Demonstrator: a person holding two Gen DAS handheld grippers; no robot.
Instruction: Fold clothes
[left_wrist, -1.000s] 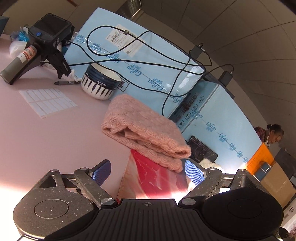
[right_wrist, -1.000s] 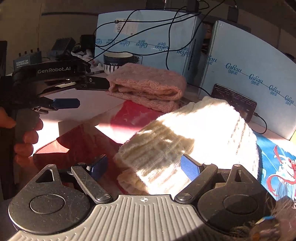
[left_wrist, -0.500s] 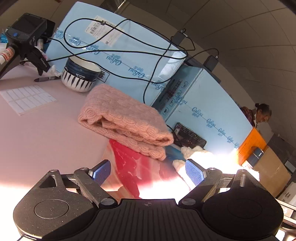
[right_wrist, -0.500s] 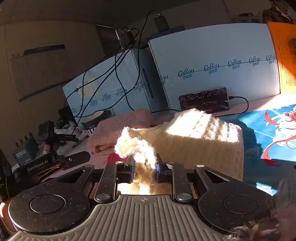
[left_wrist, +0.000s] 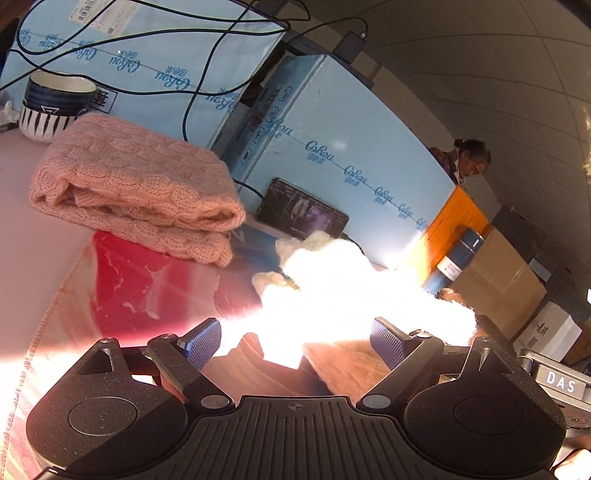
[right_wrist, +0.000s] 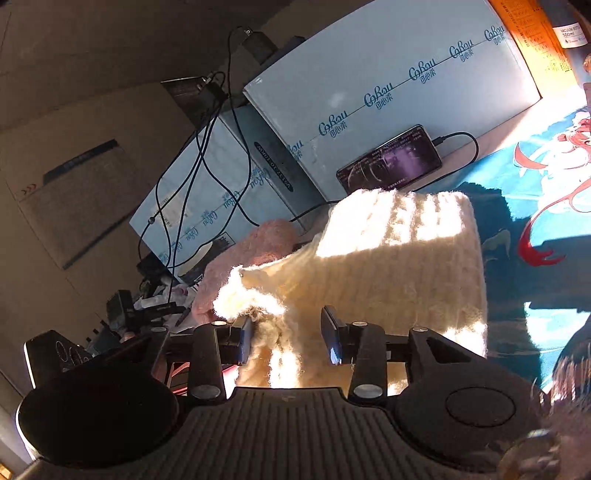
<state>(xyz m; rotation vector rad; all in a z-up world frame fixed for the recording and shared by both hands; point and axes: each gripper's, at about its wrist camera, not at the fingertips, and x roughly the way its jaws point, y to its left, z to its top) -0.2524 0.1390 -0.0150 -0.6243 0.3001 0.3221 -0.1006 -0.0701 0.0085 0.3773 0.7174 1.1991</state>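
A cream knit sweater (right_wrist: 399, 258) lies folded on the printed mat, sunlit and overexposed in the left wrist view (left_wrist: 351, 288). A folded pink knit sweater (left_wrist: 133, 184) sits behind it to the left; part of it shows in the right wrist view (right_wrist: 258, 251). My right gripper (right_wrist: 290, 338) has its jaws partly apart, with a tuft of the cream sweater's edge between them, loose. My left gripper (left_wrist: 295, 341) is open and empty, its jaws just in front of the cream sweater.
Light blue cartons (left_wrist: 332, 147) with draped black cables stand behind the clothes. A phone (right_wrist: 391, 160) leans on one carton. A striped bowl (left_wrist: 51, 107) is at far left. A red and blue printed mat (left_wrist: 147, 288) covers the table. Boxes and a person are at far right.
My right gripper was shut on the cream sweater's edge half a second ago and has opened. My left gripper swung right, bringing the cream sweater in front of its open jaws.
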